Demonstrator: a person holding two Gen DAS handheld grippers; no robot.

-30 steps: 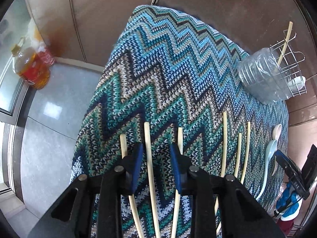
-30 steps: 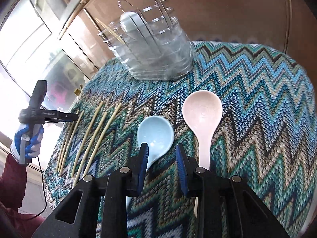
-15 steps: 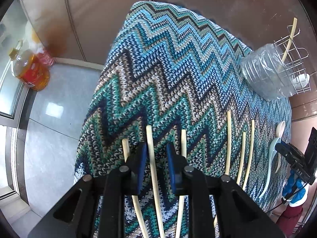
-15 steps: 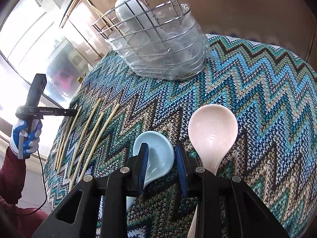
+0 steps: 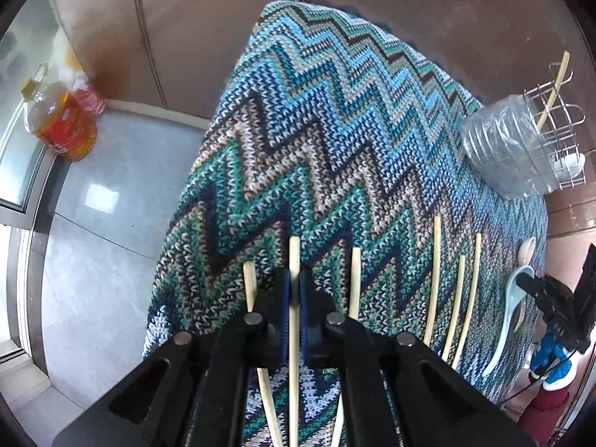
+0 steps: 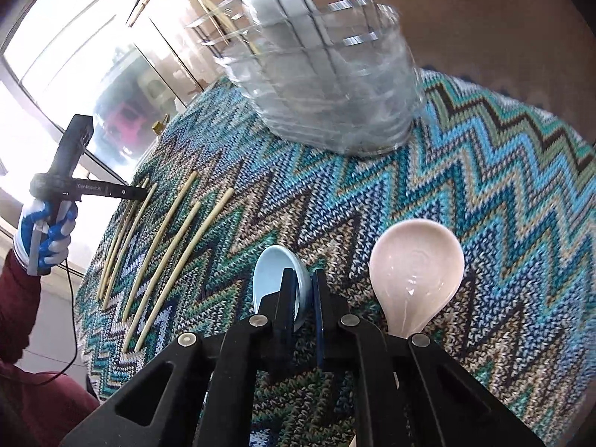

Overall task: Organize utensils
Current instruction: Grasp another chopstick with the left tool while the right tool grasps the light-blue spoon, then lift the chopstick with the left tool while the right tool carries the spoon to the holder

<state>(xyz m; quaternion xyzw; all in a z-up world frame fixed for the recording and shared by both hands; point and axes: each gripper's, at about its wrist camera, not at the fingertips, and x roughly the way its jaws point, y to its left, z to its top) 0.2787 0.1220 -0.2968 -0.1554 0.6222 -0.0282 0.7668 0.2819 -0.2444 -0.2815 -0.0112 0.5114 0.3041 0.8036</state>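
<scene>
Several bamboo chopsticks (image 5: 436,260) lie in a row on the zigzag knit cloth (image 5: 335,130). My left gripper (image 5: 294,283) is shut on one chopstick (image 5: 294,257) near the cloth's left edge. My right gripper (image 6: 303,290) is shut on the rim of a light blue spoon (image 6: 272,272), tilted up on its edge. A pink spoon (image 6: 417,272) lies to its right. The wire utensil rack (image 6: 327,74) with a clear plastic liner stands behind, holding a white spoon (image 6: 268,7) and a chopstick (image 5: 555,85).
An oil bottle (image 5: 59,119) stands on the tiled floor left of the table. The cloth's left edge drops off just beside the left gripper. My left gripper and gloved hand (image 6: 48,234) show in the right wrist view. A brown wall runs behind the table.
Both grippers went from open to shut: the left closed on a chopstick, the right closed on the blue spoon and tipped it up. The right gripper moved closer to the rack.
</scene>
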